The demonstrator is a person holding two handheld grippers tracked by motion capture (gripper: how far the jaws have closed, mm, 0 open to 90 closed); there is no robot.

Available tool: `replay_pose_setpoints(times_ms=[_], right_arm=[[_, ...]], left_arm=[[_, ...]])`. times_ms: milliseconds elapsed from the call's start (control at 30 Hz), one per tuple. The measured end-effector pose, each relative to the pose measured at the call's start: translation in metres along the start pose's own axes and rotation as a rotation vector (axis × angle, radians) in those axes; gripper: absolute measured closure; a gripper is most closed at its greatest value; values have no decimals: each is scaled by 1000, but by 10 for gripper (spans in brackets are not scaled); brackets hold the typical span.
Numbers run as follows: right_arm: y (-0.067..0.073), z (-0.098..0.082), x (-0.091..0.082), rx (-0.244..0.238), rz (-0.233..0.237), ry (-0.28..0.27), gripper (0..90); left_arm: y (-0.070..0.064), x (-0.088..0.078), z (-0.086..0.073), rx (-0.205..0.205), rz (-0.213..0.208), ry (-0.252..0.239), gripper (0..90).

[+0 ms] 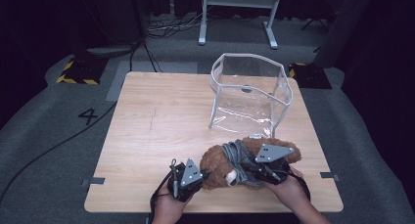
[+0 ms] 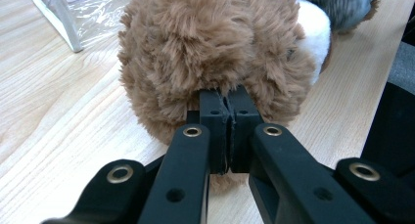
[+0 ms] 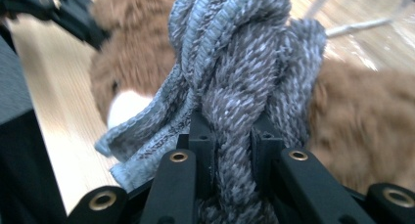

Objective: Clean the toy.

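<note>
Nearest, the left gripper point(image 2: 229, 131) jaws pinch fur of the soft, light brown plush bear point(image 1: 230, 163) at the bench's point(image 1: 156, 126) near edge, while the right gripper point(image 3: 234, 150) jaws clamp its floppy grey knitted scarf point(image 3: 244, 87), a handhold likely to stretch.

Brown plush bear point(image 1: 222, 163) lying at table's near edge; grey knit scarf point(image 1: 240, 155) apparently around neck.

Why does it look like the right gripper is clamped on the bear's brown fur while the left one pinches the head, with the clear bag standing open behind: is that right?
Not quite. The right gripper is clamped on the grey knitted scarf, not on brown fur; the right gripper view shows it. The left gripper does pinch the bear at its head, and the clear bag stands open behind.
</note>
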State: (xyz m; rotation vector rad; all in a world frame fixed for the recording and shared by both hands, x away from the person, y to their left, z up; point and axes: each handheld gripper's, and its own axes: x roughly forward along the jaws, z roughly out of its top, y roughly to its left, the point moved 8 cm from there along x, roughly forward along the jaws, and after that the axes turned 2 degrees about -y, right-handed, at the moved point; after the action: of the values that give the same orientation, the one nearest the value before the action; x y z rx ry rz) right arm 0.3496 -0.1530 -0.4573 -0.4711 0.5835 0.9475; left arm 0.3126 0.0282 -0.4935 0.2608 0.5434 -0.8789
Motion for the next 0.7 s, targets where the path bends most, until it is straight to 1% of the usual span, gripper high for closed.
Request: replay_pose_setpoints(times_ms=[133, 200, 300, 467, 567, 600, 633, 667, 700], right_arm=[[-3, -12, -9, 2, -23, 16, 765], [-5, -18, -15, -4, -48, 21, 765], [-9, -27, -22, 2, -76, 29, 765], [-20, -40, -32, 45, -100, 40, 765], [-28, -45, -41, 62, -140, 42, 764], [-32, -47, -46, 79, -164, 40, 763], [-32, -47, -46, 79, -164, 40, 763], [-38, -46, -57, 109, -190, 16, 761], [-38, -44, -62, 121, -191, -2, 761]], left_arm=[[1, 1, 1, 3, 1, -4, 881], [2, 1, 1, 3, 0, -5, 881], [1, 1, 1, -2, -3, -5, 881], [1, 2, 1, -1, -1, -2, 882], [2, 2, 1, -2, 1, 0, 882], [3, 2, 1, -3, 3, 2, 882], [3, 2, 1, -3, 3, 2, 882], [3, 2, 0, -3, 4, 1, 883], [3, 2, 0, -3, 4, 1, 882]])
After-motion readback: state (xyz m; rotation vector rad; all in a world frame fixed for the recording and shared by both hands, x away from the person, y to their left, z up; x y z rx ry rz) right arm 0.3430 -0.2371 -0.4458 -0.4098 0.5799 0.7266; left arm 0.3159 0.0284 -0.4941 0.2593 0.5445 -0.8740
